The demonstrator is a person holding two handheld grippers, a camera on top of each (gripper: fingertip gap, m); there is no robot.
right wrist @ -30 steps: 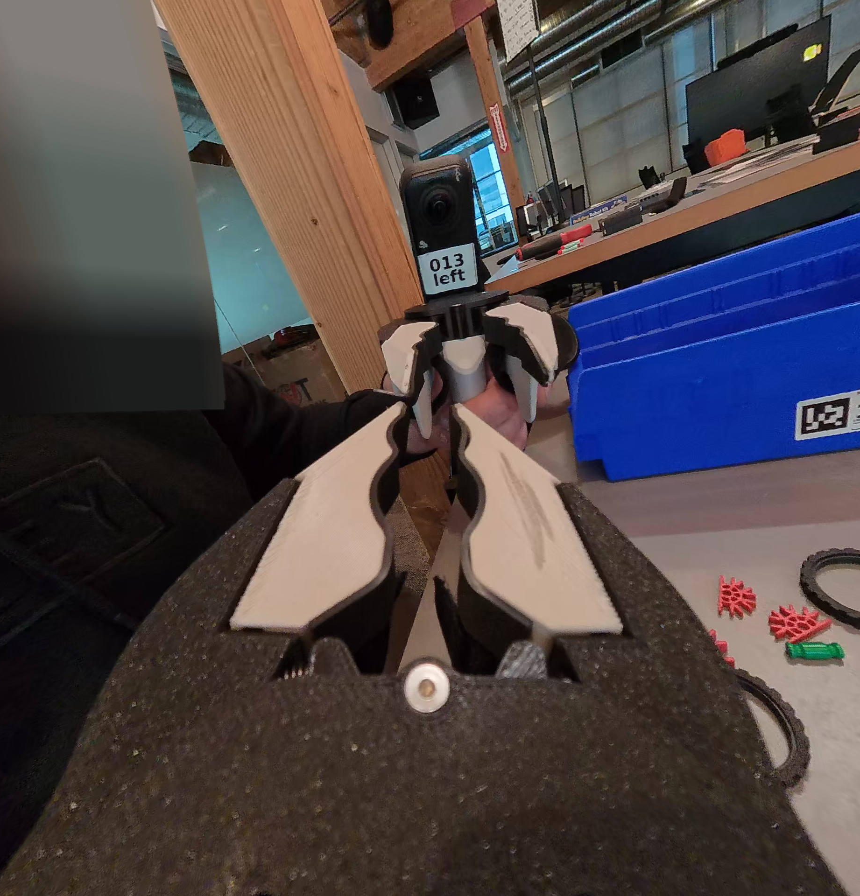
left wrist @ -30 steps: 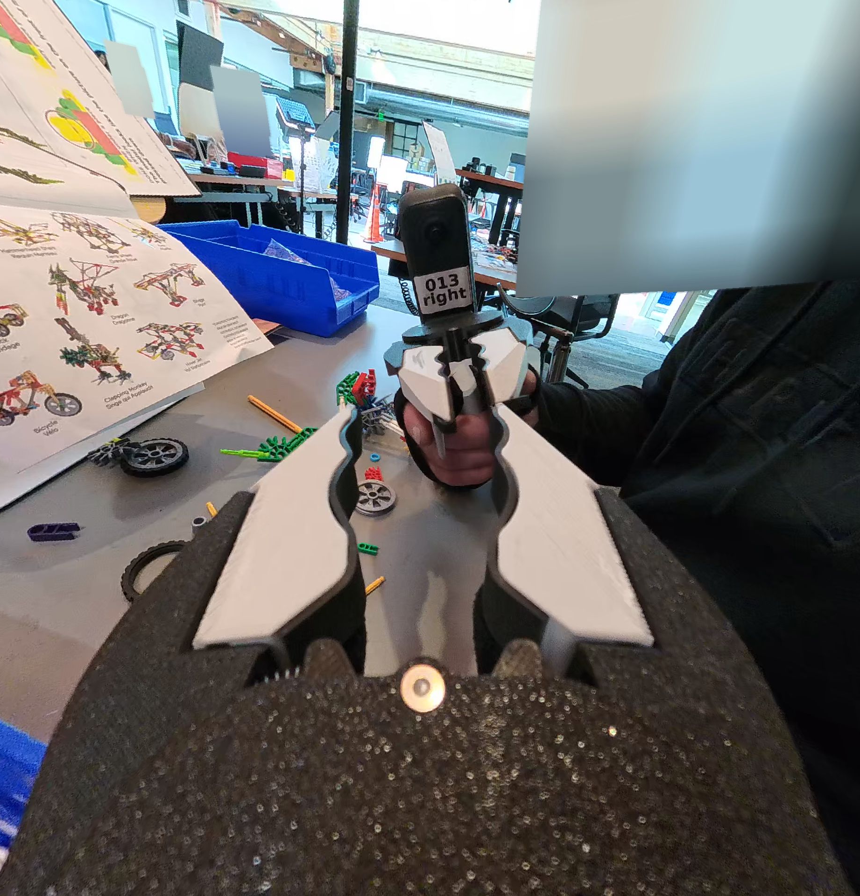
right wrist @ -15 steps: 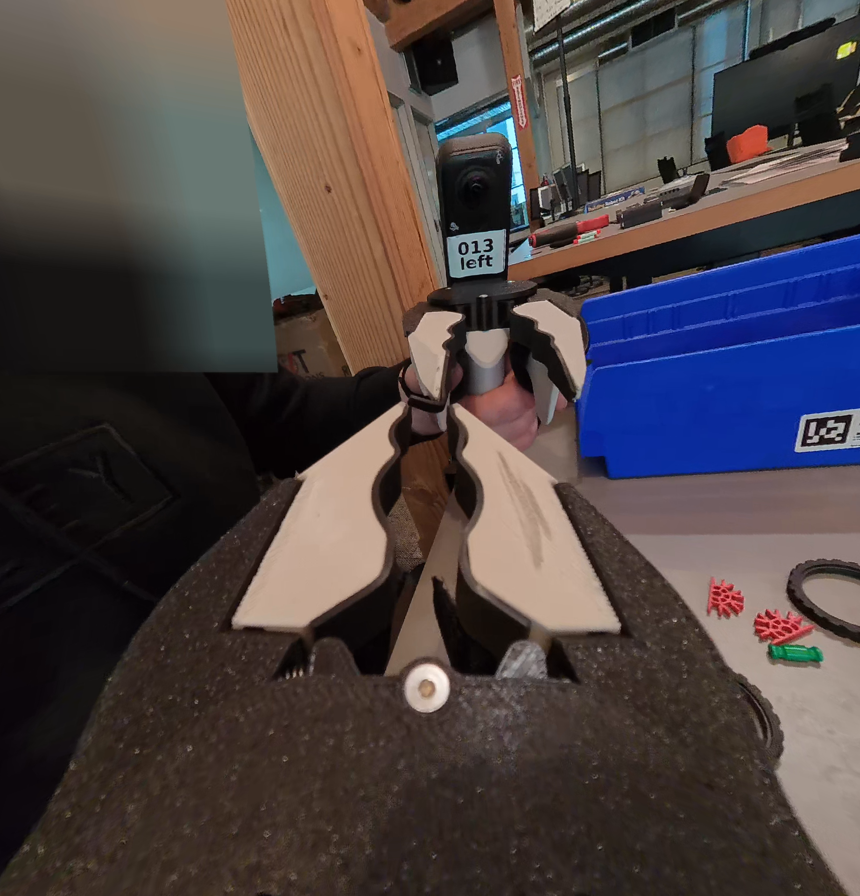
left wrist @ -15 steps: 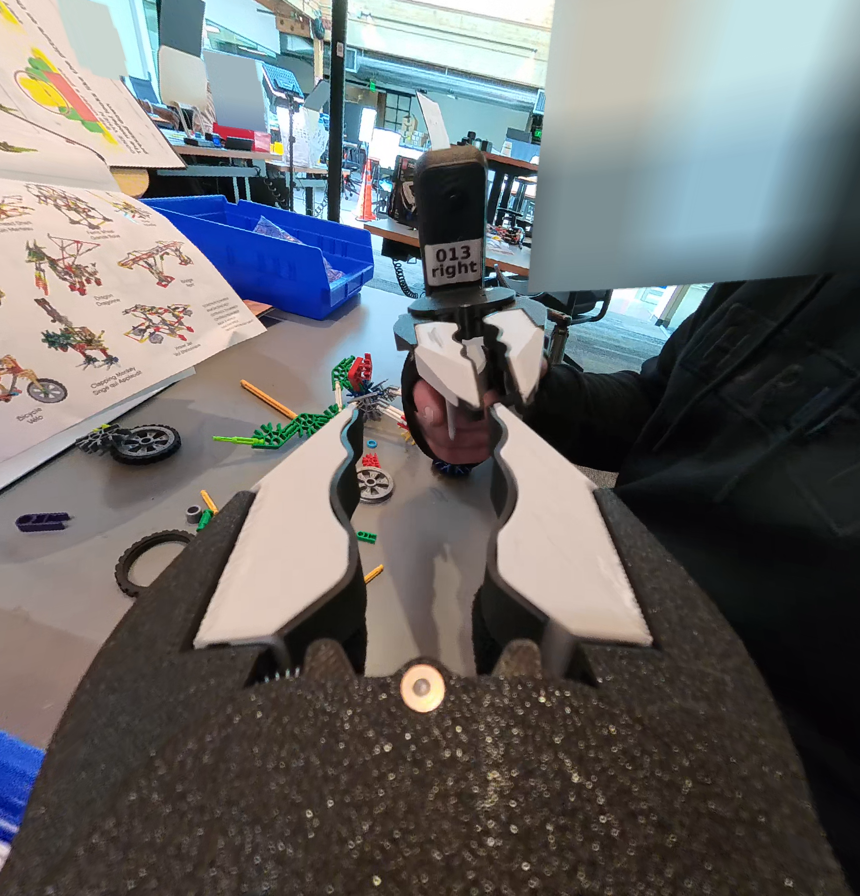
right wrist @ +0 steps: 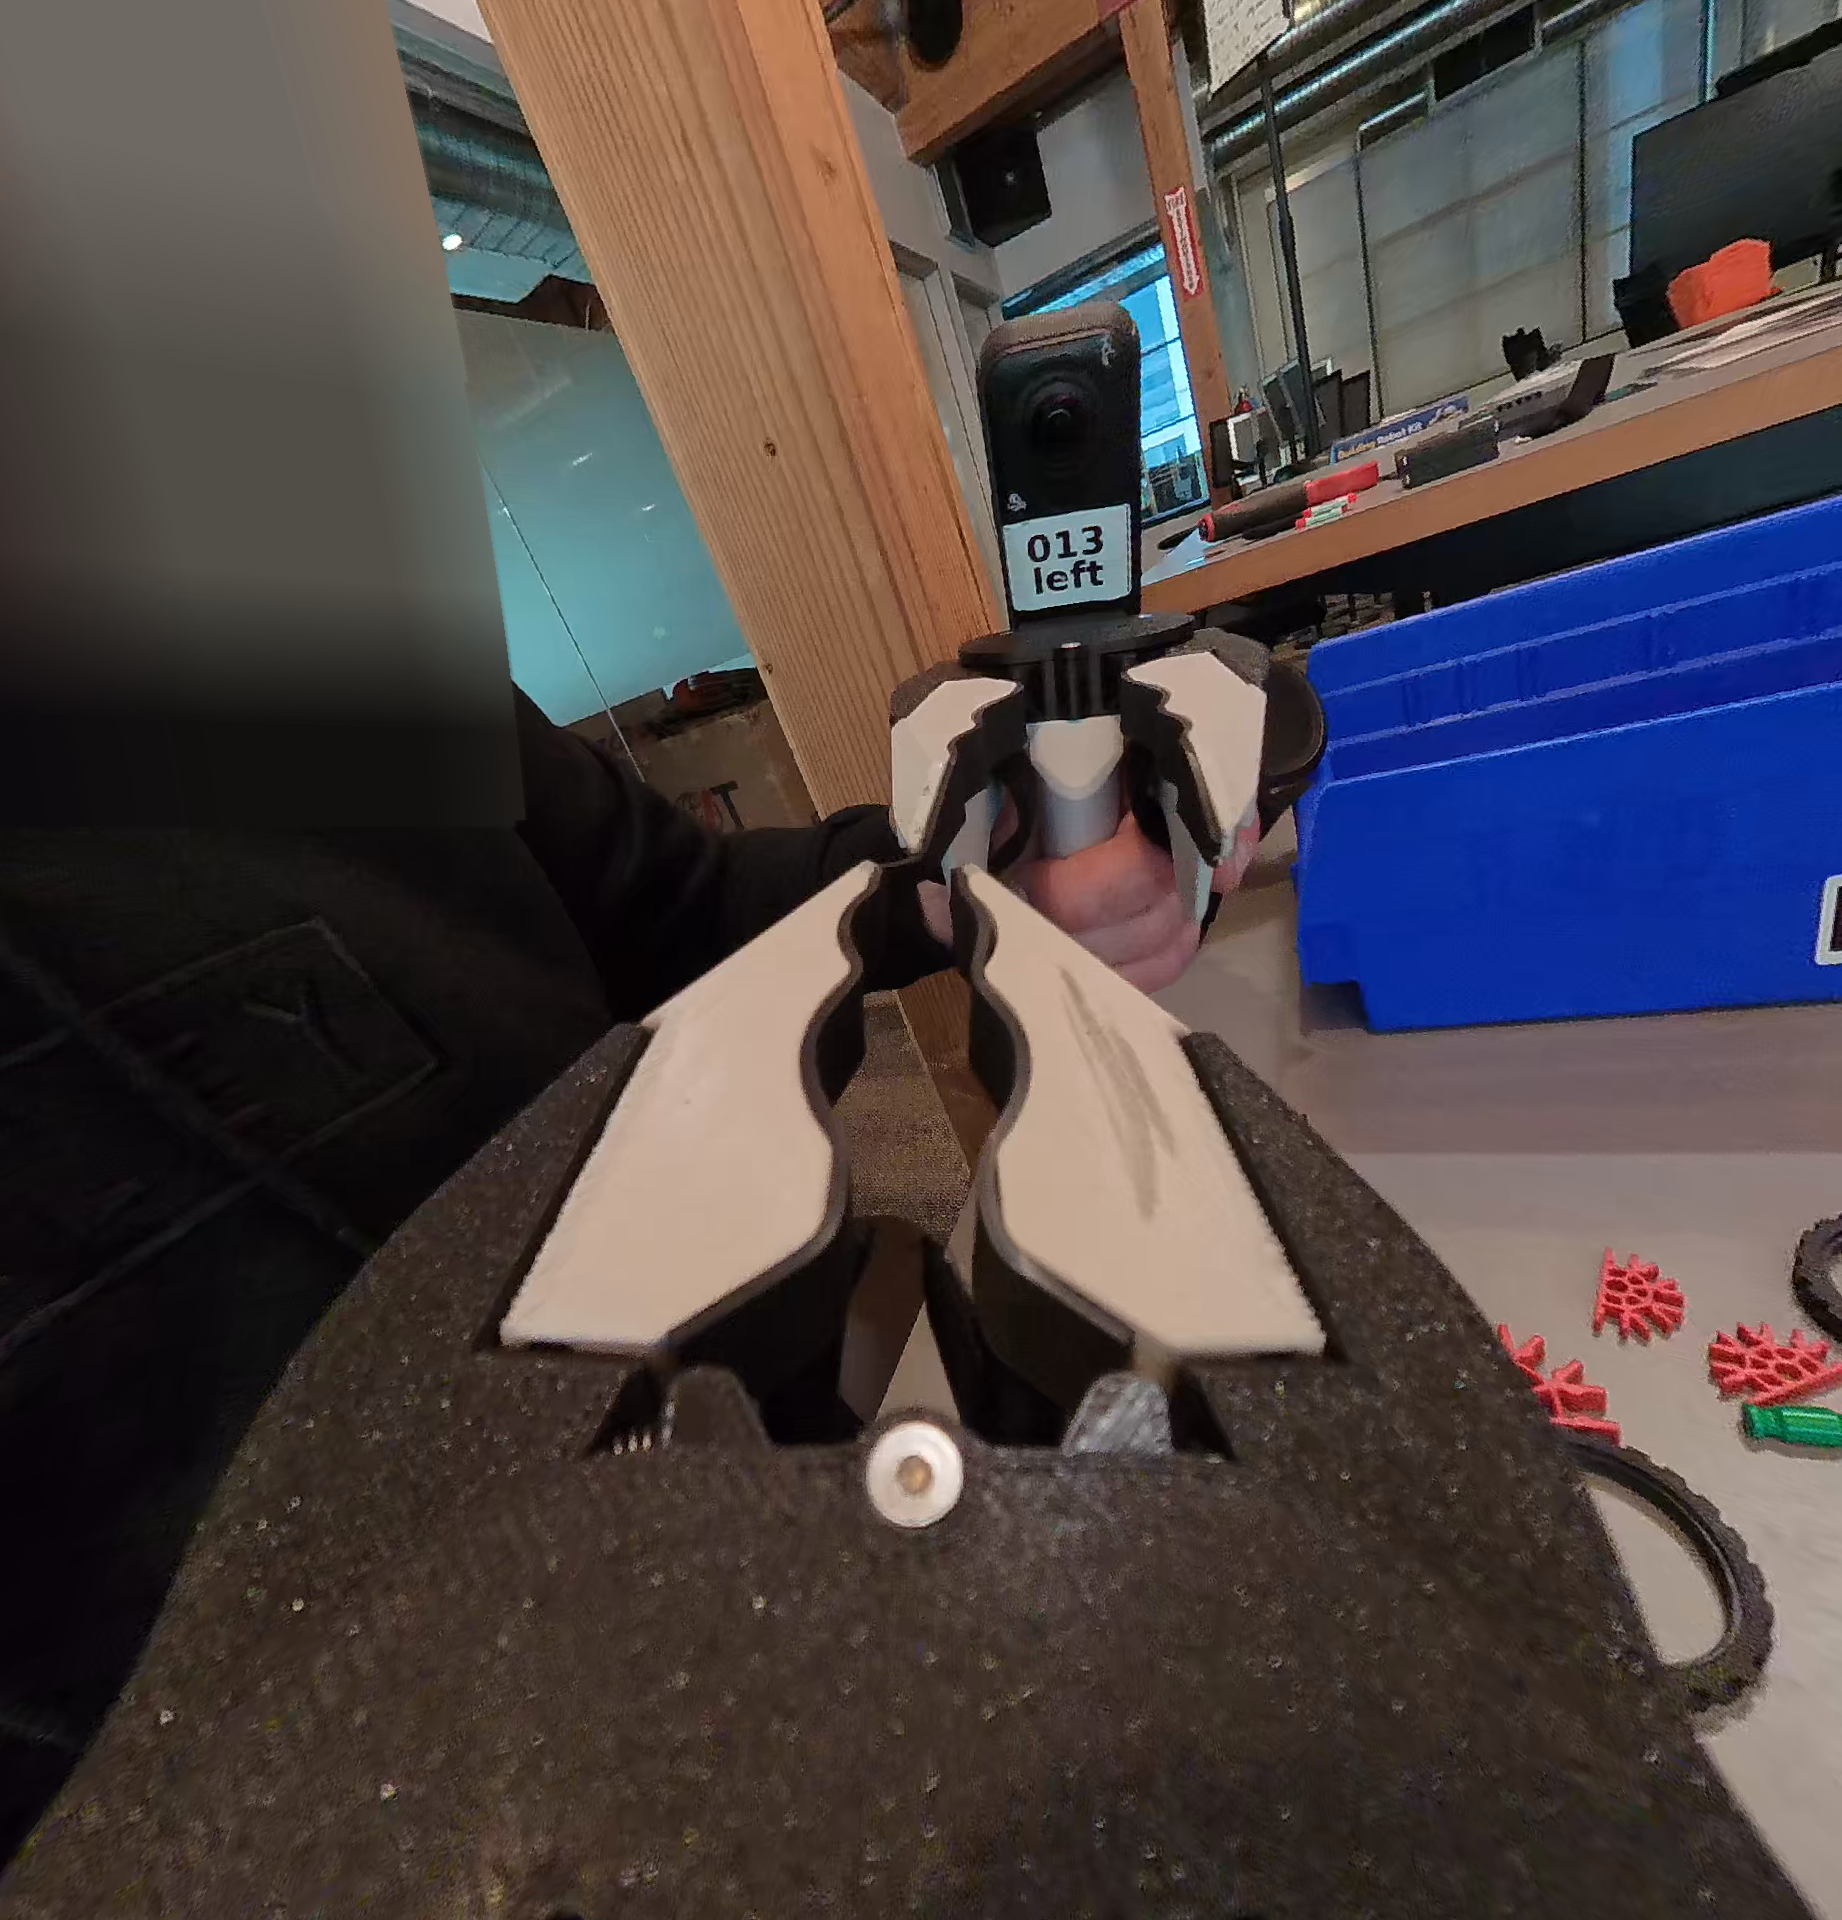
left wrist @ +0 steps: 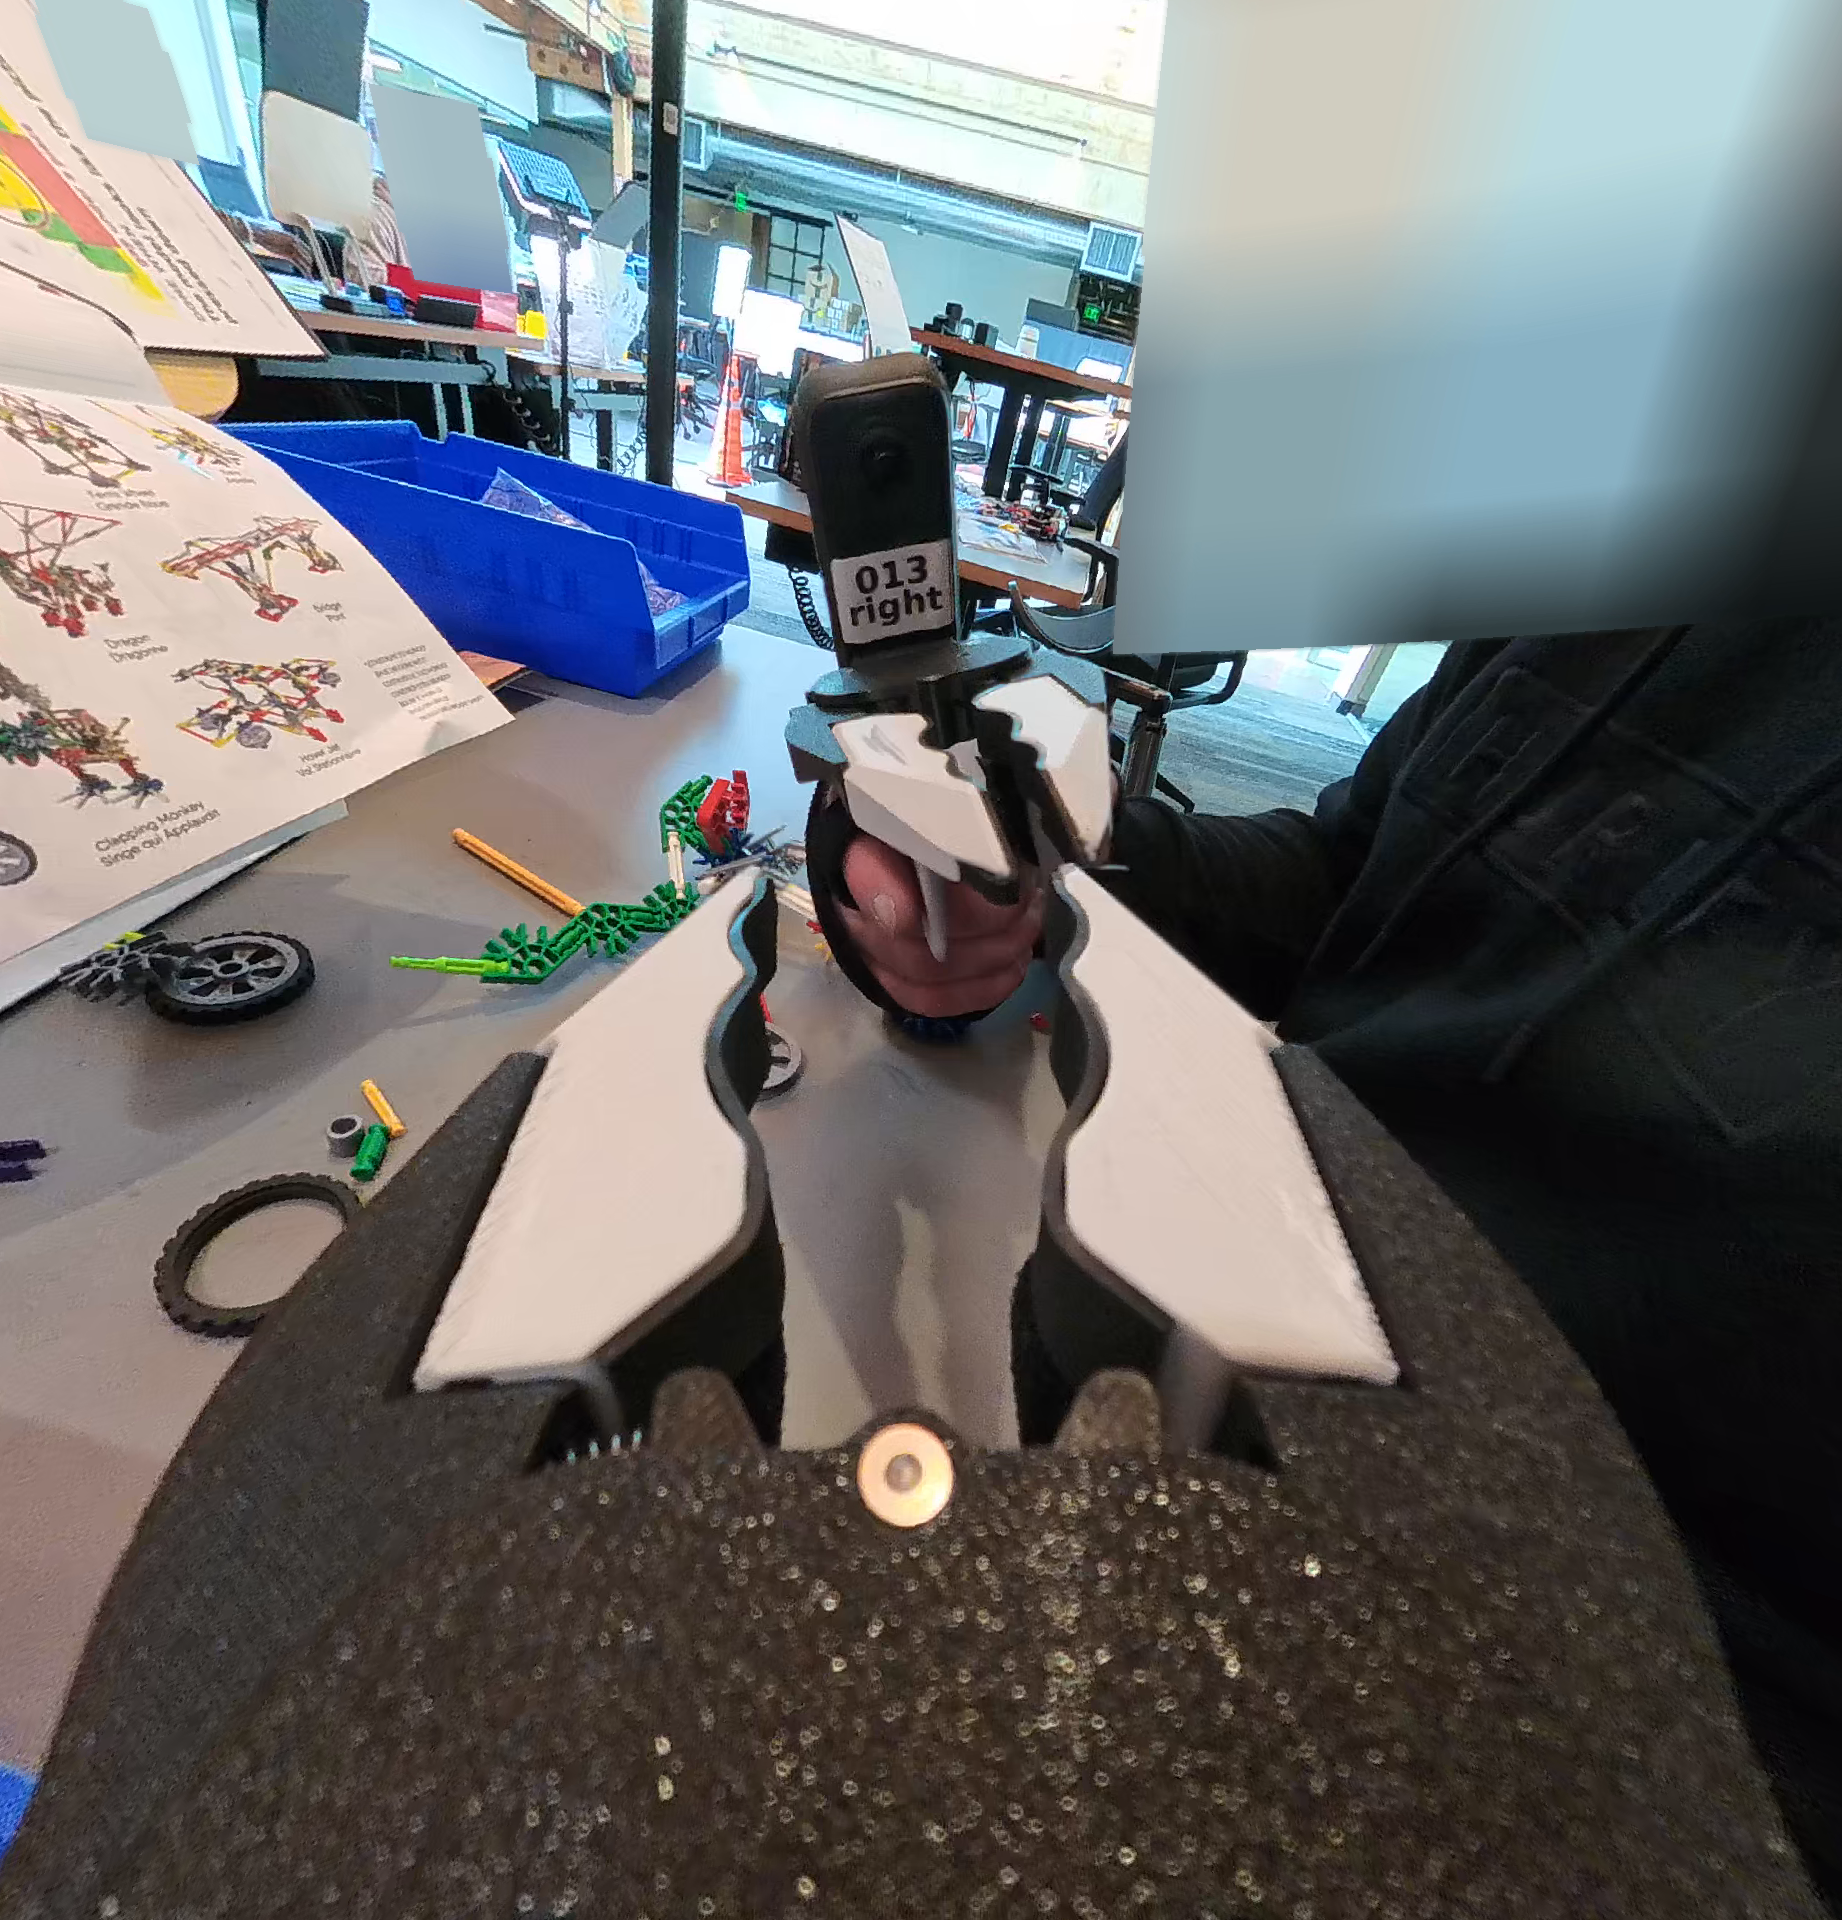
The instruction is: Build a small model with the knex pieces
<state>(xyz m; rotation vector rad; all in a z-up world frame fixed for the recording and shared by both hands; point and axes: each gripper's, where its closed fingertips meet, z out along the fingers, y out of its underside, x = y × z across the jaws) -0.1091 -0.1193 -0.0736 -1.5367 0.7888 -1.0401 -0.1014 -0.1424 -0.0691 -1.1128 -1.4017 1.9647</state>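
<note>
My left gripper [left wrist: 906, 894] is open and empty, held above the grey table [left wrist: 605, 790]. It points at the right gripper [left wrist: 958, 821], which a hand holds upright just beyond its tips. My right gripper [right wrist: 919, 875] is almost shut, with a narrow gap and nothing between the fingers. It points at the left gripper [right wrist: 1078, 790], held in the other hand. Loose toy building pieces lie on the table: a green connector chain [left wrist: 584, 935], an orange rod [left wrist: 517, 857], a small black wheel [left wrist: 231, 971], and red connectors [right wrist: 1636, 1294].
A person in a dark jacket [left wrist: 1571, 987] sits close on the right. A blue bin [left wrist: 543, 561] and printed instruction sheets [left wrist: 169, 644] stand at the left. Black tyre rings [left wrist: 257, 1252] [right wrist: 1675, 1590] lie on the table. A wooden post [right wrist: 751, 416] rises behind. Left and right tips are no more than a few centimetres apart. My left tips are roughly 20 centimetres from the green connector chain [left wrist: 584, 935].
Both hands shifted slightly, so each gripper sits a little differently in the other's view. The right gripper now tilts a little. Neither gripper's jaws have changed.
</note>
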